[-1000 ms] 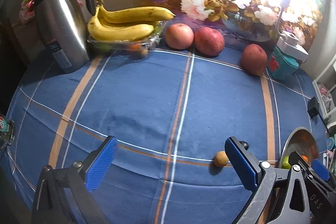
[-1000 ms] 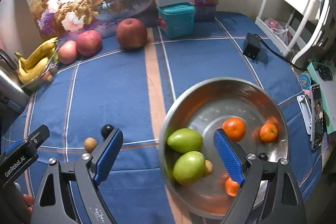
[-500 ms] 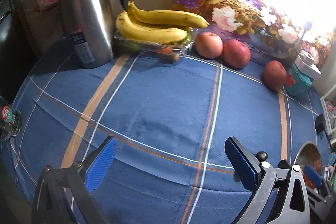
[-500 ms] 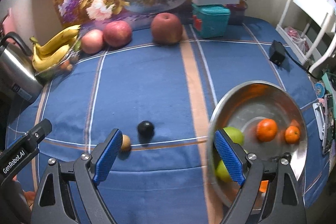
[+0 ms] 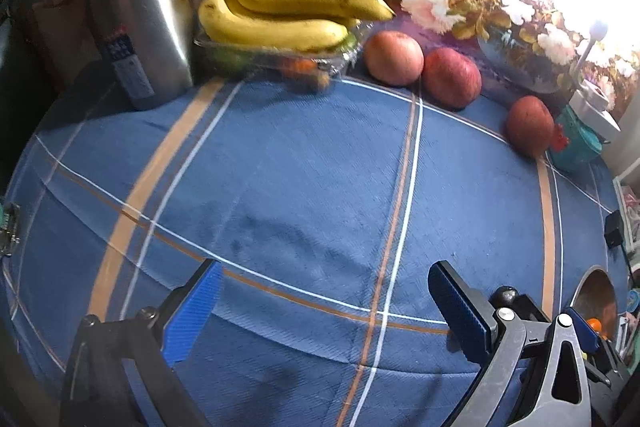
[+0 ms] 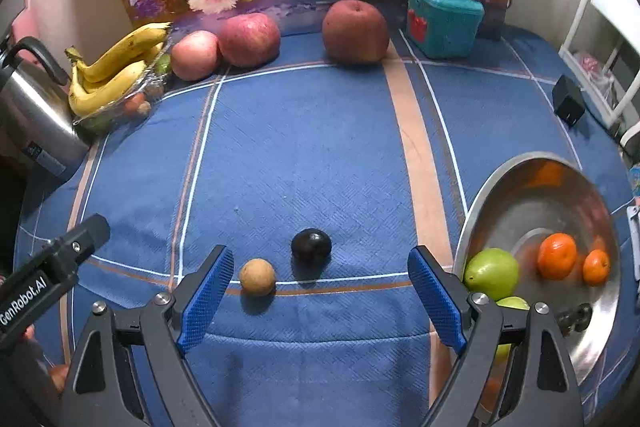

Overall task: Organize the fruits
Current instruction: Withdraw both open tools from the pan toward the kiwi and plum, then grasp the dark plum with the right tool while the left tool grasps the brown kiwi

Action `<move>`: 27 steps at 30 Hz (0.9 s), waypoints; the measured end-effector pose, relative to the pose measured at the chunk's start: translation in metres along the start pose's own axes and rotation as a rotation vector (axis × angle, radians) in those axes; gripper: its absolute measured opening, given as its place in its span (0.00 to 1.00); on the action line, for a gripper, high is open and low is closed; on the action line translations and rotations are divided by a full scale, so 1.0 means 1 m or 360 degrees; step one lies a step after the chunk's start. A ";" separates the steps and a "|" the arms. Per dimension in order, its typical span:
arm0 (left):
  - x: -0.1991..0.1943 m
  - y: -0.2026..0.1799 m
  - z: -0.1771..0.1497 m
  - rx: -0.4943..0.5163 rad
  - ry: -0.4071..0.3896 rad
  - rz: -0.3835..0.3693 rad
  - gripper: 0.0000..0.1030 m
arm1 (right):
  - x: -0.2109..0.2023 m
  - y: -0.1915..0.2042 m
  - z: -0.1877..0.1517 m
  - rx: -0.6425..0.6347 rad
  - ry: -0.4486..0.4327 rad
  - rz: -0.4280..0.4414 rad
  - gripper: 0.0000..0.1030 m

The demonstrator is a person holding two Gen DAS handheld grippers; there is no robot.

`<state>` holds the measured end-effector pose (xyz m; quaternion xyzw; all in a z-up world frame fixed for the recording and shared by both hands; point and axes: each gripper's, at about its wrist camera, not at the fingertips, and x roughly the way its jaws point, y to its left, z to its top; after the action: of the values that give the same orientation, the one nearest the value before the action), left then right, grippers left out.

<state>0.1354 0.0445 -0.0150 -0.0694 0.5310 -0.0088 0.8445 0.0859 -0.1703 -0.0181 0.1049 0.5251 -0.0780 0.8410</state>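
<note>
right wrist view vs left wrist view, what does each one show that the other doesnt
Only the right wrist view shows the small tan fruit, the green fruits and two oranges in the metal bowl.

Only the left wrist view shows the kettle's full body.

Both show the bananas, three apples, teal container, dark round fruit and blue plaid tablecloth. Both the left gripper and right gripper are open and empty.

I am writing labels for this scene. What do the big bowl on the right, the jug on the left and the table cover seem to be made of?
The bowl looks like polished steel: it mirrors the orange fruit inside. The jug looks like brushed steel, with soft streaky reflections, and a black handle, probably plastic. The table cover seems a matte woven fabric, blue with printed or woven stripes; the texture shows a weave pattern.
</note>
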 end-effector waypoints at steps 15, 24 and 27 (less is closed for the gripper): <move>0.028 -0.007 -0.003 -0.0077 0.0109 -0.0083 1.00 | 0.029 -0.011 0.001 0.0110 0.0016 0.0069 0.86; 0.029 -0.006 -0.006 -0.0127 0.0135 -0.0127 0.99 | 0.036 -0.008 0.000 0.0093 0.0039 0.0128 0.69; 0.029 -0.006 -0.006 -0.0152 0.0146 -0.0161 0.98 | 0.037 -0.007 0.000 0.0097 0.0047 0.0147 0.61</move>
<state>0.1435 0.0358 -0.0427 -0.1358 0.5647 -0.0292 0.8135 0.1002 -0.1783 -0.0518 0.1555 0.5294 -0.0535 0.8323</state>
